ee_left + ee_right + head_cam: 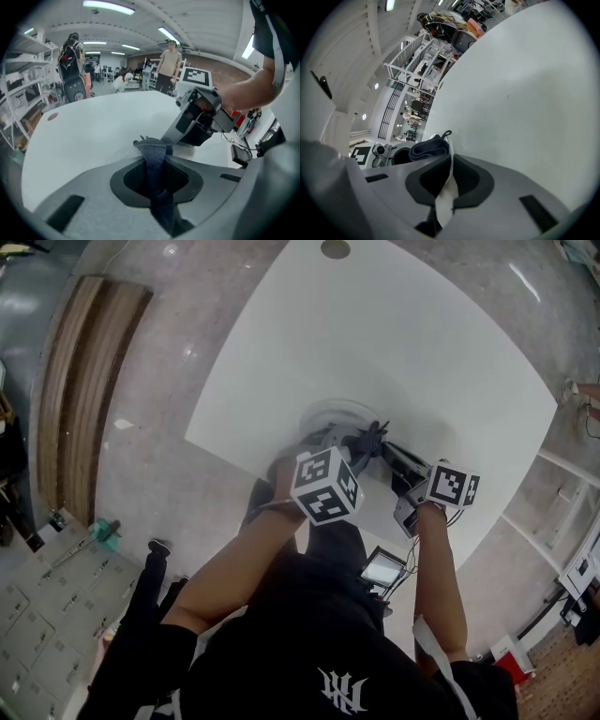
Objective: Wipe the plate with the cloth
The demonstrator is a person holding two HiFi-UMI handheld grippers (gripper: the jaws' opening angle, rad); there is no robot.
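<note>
A white plate (322,418) is held just above the white table (422,352), near its front edge, and looks blurred in the head view. My right gripper (444,185) is shut on the plate's rim (446,190), which shows as a thin white edge between the jaws. My left gripper (154,176) is shut on a dark grey cloth (152,151), bunched above the jaws. In the head view the cloth (367,439) sits at the plate's right side, between both grippers. The right gripper (199,117) stands just behind the cloth in the left gripper view. From the right gripper view, the folded cloth (427,149) lies against the plate.
A small brown disc (335,248) lies at the table's far edge. A person (168,63) stands beyond the table, with shelving (21,89) to the left. A wooden board (84,381) lies on the floor left of the table.
</note>
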